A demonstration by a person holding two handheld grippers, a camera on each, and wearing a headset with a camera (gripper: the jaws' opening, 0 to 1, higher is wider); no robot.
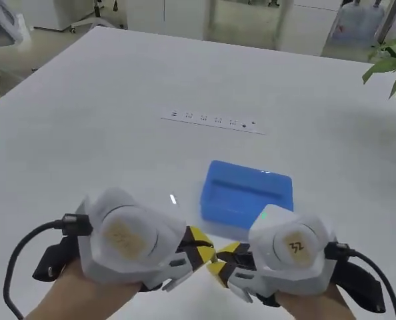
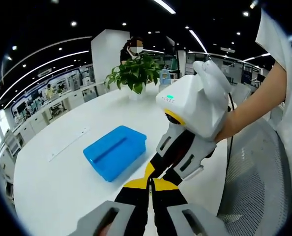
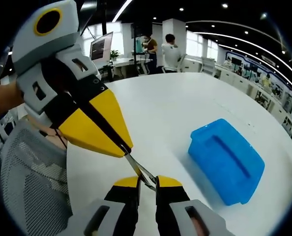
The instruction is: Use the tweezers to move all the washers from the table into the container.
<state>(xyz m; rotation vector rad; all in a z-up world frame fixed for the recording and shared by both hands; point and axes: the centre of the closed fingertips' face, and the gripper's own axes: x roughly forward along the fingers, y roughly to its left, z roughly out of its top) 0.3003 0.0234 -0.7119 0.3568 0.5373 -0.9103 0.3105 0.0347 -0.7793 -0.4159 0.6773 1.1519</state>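
Observation:
Thin metal tweezers (image 3: 140,171) run between the two grippers low over the white table. My left gripper (image 2: 150,186) has its yellow jaws pressed shut on one end of the tweezers. My right gripper (image 3: 147,183) closes its narrow gap on the other end. In the head view the left gripper (image 1: 201,248) and the right gripper (image 1: 226,260) meet tip to tip near the table's front edge. The blue container (image 1: 247,192) sits just beyond them, open side up. A small shiny speck (image 1: 173,199) lies left of the container, too small to identify.
A flat white power strip (image 1: 211,121) lies on the table (image 1: 118,100) beyond the container. A potted plant (image 1: 393,67) stands at the far right edge. A mesh chair (image 3: 33,182) is close behind the grippers. People stand far off in the room.

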